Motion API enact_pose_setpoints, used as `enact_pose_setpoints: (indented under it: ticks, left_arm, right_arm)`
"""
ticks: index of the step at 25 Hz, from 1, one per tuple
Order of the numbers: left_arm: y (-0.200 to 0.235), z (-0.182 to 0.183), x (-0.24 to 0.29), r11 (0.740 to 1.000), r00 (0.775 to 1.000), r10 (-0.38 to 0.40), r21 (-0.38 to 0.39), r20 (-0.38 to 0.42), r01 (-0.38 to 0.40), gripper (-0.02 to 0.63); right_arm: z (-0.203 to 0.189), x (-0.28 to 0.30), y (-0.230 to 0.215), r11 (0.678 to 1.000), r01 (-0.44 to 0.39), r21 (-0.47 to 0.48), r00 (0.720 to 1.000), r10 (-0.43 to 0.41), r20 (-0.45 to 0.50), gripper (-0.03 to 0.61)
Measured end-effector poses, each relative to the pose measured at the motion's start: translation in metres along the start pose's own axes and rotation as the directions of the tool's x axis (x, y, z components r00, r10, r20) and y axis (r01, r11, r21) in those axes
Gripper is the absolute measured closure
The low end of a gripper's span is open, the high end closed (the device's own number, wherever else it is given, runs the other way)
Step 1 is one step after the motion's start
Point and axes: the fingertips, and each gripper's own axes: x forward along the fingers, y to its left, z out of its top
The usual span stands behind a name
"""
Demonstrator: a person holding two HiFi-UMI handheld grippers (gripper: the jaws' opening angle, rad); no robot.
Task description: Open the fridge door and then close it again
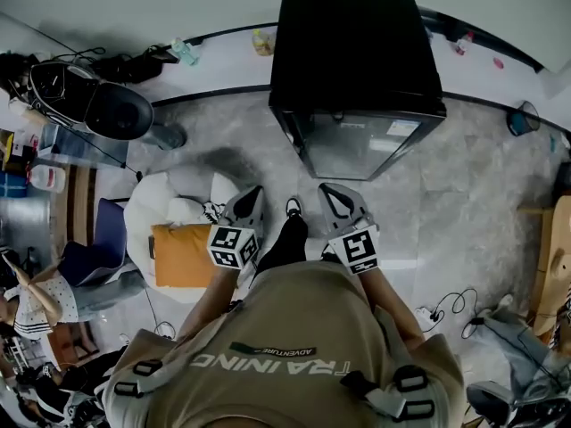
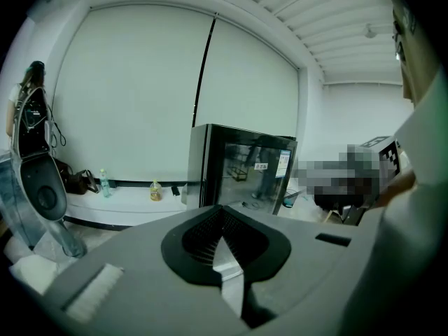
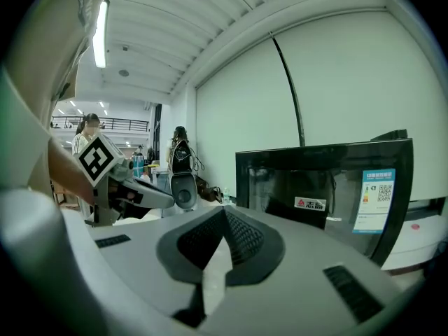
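While the fridge (image 1: 357,52) stands shut on the floor straight ahead of the person, both tools are well apart from it, so opening looks not yet begun.

Biggest risk, as I judge it: the fridge is small and free-standing, so a hard tug on the glass door (image 1: 366,141) could slide or tip it instead of swinging the door. No view shows a handle, so the jaws may have to catch the door edge and could slip off.

Next risk is the floor clutter. A white bag (image 1: 169,208) lies just beside the left foot and a cable (image 1: 451,306) lies right of the person, both trip hazards when stepping in.

The left gripper (image 1: 252,199) has its jaws pressed together with nothing between them. The right gripper (image 1: 330,194) is the same, closed and empty. Both must spread before they can catch anything, or they will only bump the glass.

View differences:
- Only the head view shows the fridge top, the bag and the cable.
- Only the right gripper view shows the door's red label (image 3: 310,204) and energy sticker (image 3: 378,198).
- The left gripper view shows the yellow bottle (image 2: 155,191) on the ledge left of the fridge most clearly.
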Motion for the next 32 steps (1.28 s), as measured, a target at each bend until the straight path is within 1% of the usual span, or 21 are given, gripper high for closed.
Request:
enact_pose_setpoints:
  ticks: [5, 10, 14, 17, 20, 25, 30, 32]
  left_arm:
    - [0.023, 0.013, 0.027, 0.997, 0.998, -0.068, 0.033, -0.013, 0.068, 0.614]
    - [0.043, 0.029, 0.06, 0.981, 0.983, -0.179, 0.076, -0.035, 0.181, 0.613]
    - [0.05, 0.024, 0.082, 0.954, 0.959, -0.274, 0.109, -0.07, 0.28, 0.612]
    - [0.054, 0.017, 0.097, 0.928, 0.935, -0.343, 0.121, -0.095, 0.353, 0.612]
    - [0.06, 0.012, 0.111, 0.907, 0.915, -0.389, 0.128, -0.104, 0.4, 0.612]
    - [0.052, 0.012, 0.132, 0.873, 0.881, -0.454, 0.129, -0.132, 0.47, 0.612]
    - [0.05, 0.009, 0.148, 0.851, 0.858, -0.492, 0.127, -0.15, 0.51, 0.612]
    - [0.048, 0.006, 0.152, 0.838, 0.845, -0.508, 0.129, -0.166, 0.53, 0.612]
  right_arm:
    - [0.023, 0.033, -0.012, 0.999, 0.051, -0.02, 0.999, -0.051, -0.004, 0.583]
    - [0.05, 0.07, -0.021, 0.994, 0.101, -0.042, 0.995, -0.101, -0.005, 0.583]
    - [0.054, 0.088, -0.027, 0.985, 0.168, -0.043, 0.985, -0.169, -0.016, 0.583]
    - [0.052, 0.094, -0.028, 0.974, 0.221, -0.043, 0.974, -0.223, -0.049, 0.583]
    - [0.048, 0.102, -0.029, 0.963, 0.269, -0.021, 0.962, -0.27, -0.035, 0.583]
    - [0.046, 0.107, -0.031, 0.953, 0.302, -0.013, 0.951, -0.302, -0.065, 0.583]
    - [0.046, 0.116, -0.037, 0.95, 0.312, -0.014, 0.947, -0.312, -0.078, 0.583]
    - [0.045, 0.12, -0.039, 0.95, 0.314, -0.011, 0.946, -0.313, -0.081, 0.583]
